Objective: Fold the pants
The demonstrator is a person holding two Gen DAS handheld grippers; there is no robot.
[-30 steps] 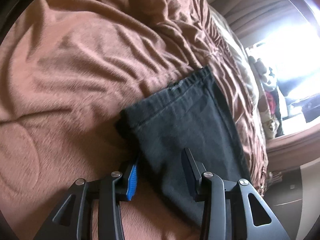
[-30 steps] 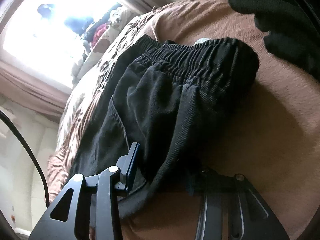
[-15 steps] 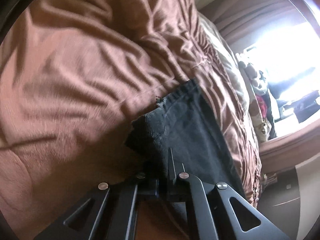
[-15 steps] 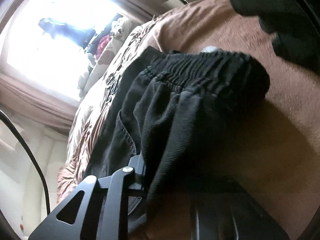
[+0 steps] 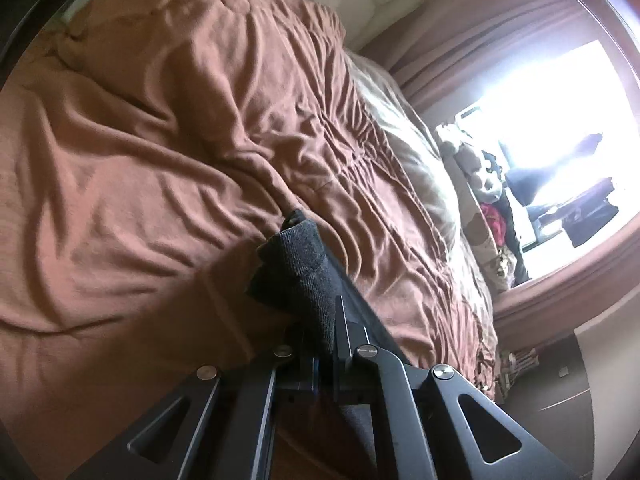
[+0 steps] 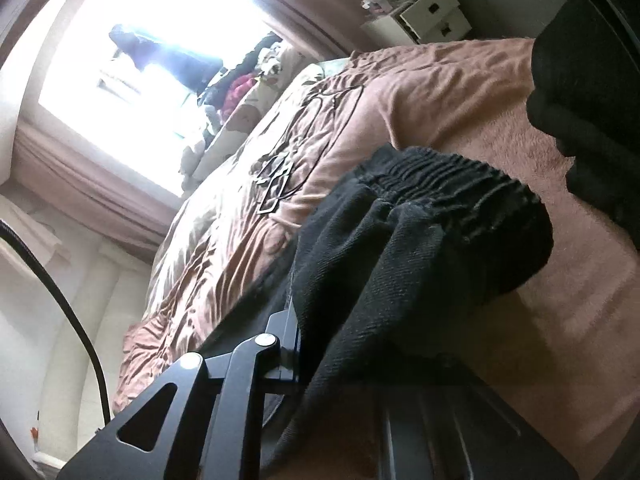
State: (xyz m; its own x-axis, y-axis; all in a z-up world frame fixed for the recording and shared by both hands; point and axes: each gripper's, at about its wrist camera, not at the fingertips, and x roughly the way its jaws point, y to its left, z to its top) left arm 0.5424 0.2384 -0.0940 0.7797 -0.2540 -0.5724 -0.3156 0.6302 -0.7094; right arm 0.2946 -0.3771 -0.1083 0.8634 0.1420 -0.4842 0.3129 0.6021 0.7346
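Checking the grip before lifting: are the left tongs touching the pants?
Touching. The left wrist view shows the left tongs shut, with the pants hem pinched between them.

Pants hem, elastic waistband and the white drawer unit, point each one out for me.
pants hem (image 5: 298,272), left wrist view, on the dark cuff fabric above the fingers.
elastic waistband (image 6: 448,180), right wrist view, on the gathered ribbing.
white drawer unit (image 6: 432,20), right wrist view, on its front.

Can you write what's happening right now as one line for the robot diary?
step: lift pants | left gripper: shut on pant hem | right gripper: shut on waistband end | surface: brown bedspread
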